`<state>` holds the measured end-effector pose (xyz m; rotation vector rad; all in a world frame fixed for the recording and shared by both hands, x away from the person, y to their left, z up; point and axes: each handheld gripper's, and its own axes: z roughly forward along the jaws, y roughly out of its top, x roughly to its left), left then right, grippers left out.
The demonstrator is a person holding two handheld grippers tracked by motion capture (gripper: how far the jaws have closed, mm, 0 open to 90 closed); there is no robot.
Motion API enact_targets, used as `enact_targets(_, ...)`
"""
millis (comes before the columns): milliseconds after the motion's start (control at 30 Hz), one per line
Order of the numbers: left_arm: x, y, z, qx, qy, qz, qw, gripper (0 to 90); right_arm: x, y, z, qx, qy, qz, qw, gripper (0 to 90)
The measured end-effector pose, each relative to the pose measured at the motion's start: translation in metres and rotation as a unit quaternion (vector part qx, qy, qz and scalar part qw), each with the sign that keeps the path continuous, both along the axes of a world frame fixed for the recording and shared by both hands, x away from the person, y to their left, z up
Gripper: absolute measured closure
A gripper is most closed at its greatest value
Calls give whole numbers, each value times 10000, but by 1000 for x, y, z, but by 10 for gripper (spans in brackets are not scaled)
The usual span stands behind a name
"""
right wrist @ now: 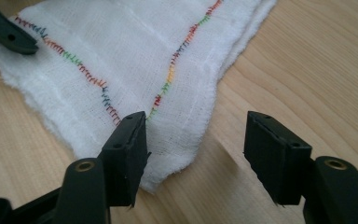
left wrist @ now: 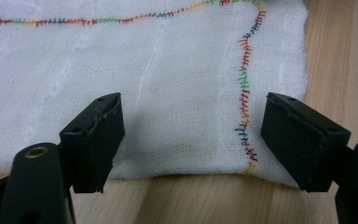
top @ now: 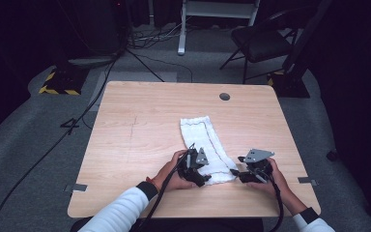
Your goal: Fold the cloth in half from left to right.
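1. A white gauze cloth with a multicoloured stitched border (top: pixel 206 149) lies folded into a long strip on the light wooden counter (top: pixel 135 145). Its long axis runs from the near edge, by the hands, away toward the far side of the counter and a little to the left.

2. The left gripper (top: pixel 196 166) is at the near left corner of the cloth. In the left gripper view its black fingers (left wrist: pixel 94 140) stand wide apart over the near hem, with the cloth lying flat between them; they hold nothing.

3. The right gripper (top: pixel 251 170) is just beside the near right corner. In the right gripper view one finger is above the corner tip and the other is above bare wood, so the cloth lies toward the left of this gripper. These fingers (right wrist: pixel 126 156) are also open and hold nothing.

4. Both hands are at the same short end, so neither one is clearly nearer. I judge that the next move is to pinch the two near corners, and the fold would then go along the long axis, toward the far end.
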<state>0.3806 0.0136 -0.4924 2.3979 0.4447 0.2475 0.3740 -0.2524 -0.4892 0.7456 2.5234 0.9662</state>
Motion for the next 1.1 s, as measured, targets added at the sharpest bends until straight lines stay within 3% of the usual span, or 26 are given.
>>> enact_targets(367, -18, 31, 0, 0, -8, -41, 10000, 218, -22, 25, 0, 28, 177, 322, 9993, 408)
enact_targets(567, -26, 49, 5, -440, -47, 47, 9990, 182, -22, 27, 1, 4, 220, 429, 9988, 348)
enact_targets(700, -27, 62, 13, -455, -146, 245, 9986, 179, -21, 21, 8, 173, 123, 493, 9986, 330)
enact_targets(900, -10, 76, 27, -633, -278, 731, 9949, 173, -5, 13, 22, 344, -106, 282, 9990, 352)
enact_targets(1033, 6, 78, 35, -594, -564, 930, 9923, 218, 18, 15, 31, 380, -172, 232, 9989, 416)
enact_targets(1100, 18, 79, 36, -544, -555, 1058, 9913, 220, 33, 18, 35, 482, -120, 188, 9986, 426)
